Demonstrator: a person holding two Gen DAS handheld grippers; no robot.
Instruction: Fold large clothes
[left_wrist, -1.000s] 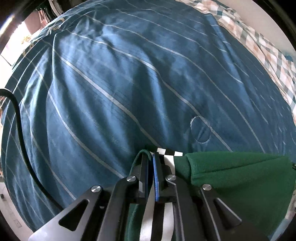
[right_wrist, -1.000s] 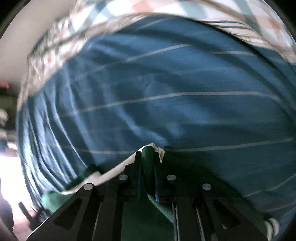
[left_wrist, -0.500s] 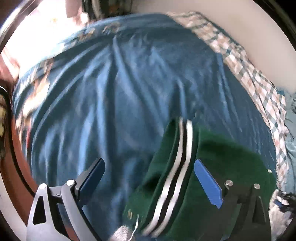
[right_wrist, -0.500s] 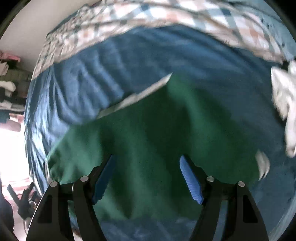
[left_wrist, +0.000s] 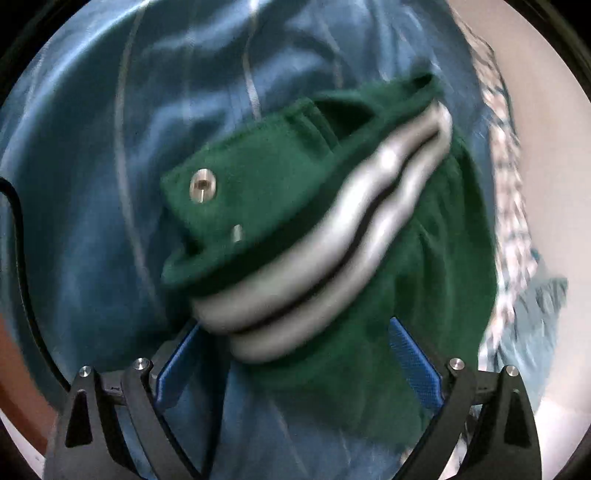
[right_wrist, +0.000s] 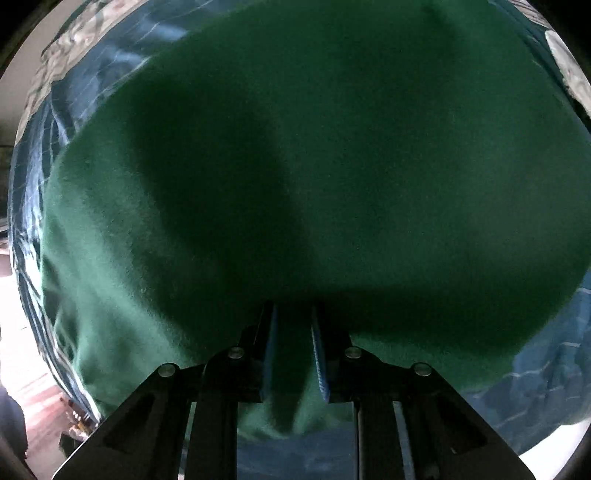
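Note:
A dark green jacket (left_wrist: 280, 184) with a white and black striped rib band (left_wrist: 332, 236) and a metal snap (left_wrist: 202, 184) lies bunched on the blue striped bed cover (left_wrist: 110, 184). My left gripper (left_wrist: 295, 328) hovers over it with its jaws wide open; the rib band lies between the blue pads (left_wrist: 413, 362), which do not press on it. In the right wrist view the green jacket (right_wrist: 332, 147) fills most of the picture. My right gripper (right_wrist: 291, 332) is closing, and a fold of the green cloth sits pinched between its narrow pads.
A checked cloth (left_wrist: 509, 192) runs along the bed's right side next to a pale wall. A black cable (left_wrist: 18, 221) curves at the left edge. Blue cover (right_wrist: 546, 369) shows lower right and the checked cloth (right_wrist: 48, 62) upper left in the right wrist view.
My left gripper let go of the striped band, opened wide and swung over the jacket. My right gripper released its corner, opened, moved onto the green cloth and narrowed on a fold.

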